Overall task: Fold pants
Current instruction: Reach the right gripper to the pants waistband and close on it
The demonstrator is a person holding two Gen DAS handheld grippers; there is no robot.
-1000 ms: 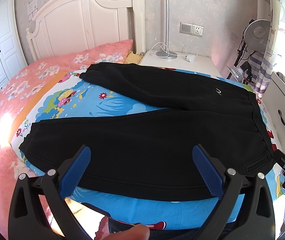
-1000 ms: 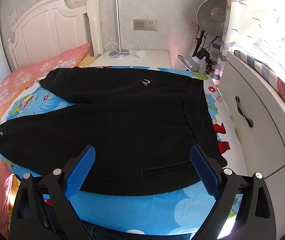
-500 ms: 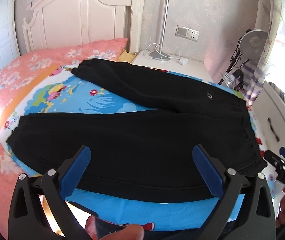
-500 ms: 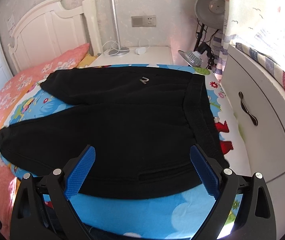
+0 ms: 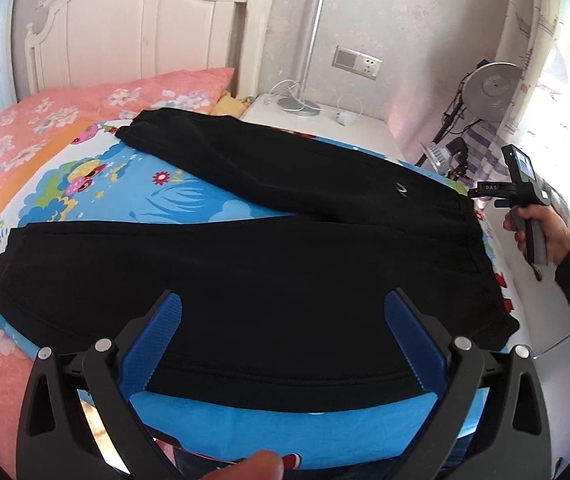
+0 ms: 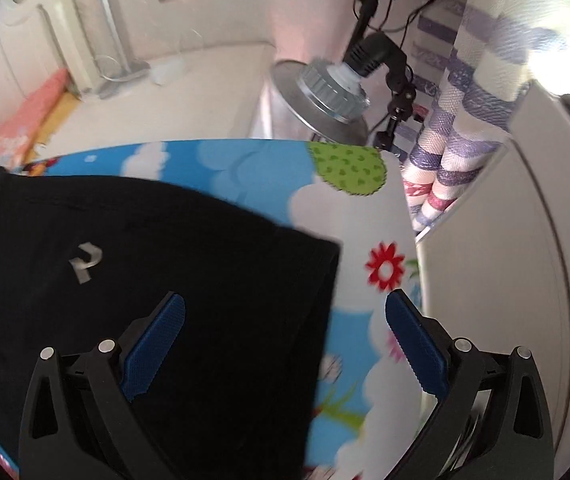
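Black pants (image 5: 269,248) lie flat on a bright cartoon sheet (image 5: 189,200), legs spread apart to the left, waistband at the right. My left gripper (image 5: 283,308) is open and empty, above the near leg's lower edge. My right gripper (image 6: 285,310) is open and empty, straddling the far corner of the waistband (image 6: 325,280), close above it. The pants (image 6: 145,280) show a small silver logo (image 6: 85,262). In the left wrist view the right gripper's handle (image 5: 521,188) is held in a hand past the waistband's far end.
A white nightstand (image 5: 325,128) with a lamp pole and cables stands behind the bed. A metal lamp head on a stand (image 6: 325,92) and a striped curtain (image 6: 465,100) crowd the far right corner. White furniture (image 6: 525,260) flanks the bed's right. Pink bedding (image 5: 25,136) lies left.
My right gripper has moved forward and right, from the near edge of the pants to the far corner of the waistband. My left gripper has shifted slightly and stays open.
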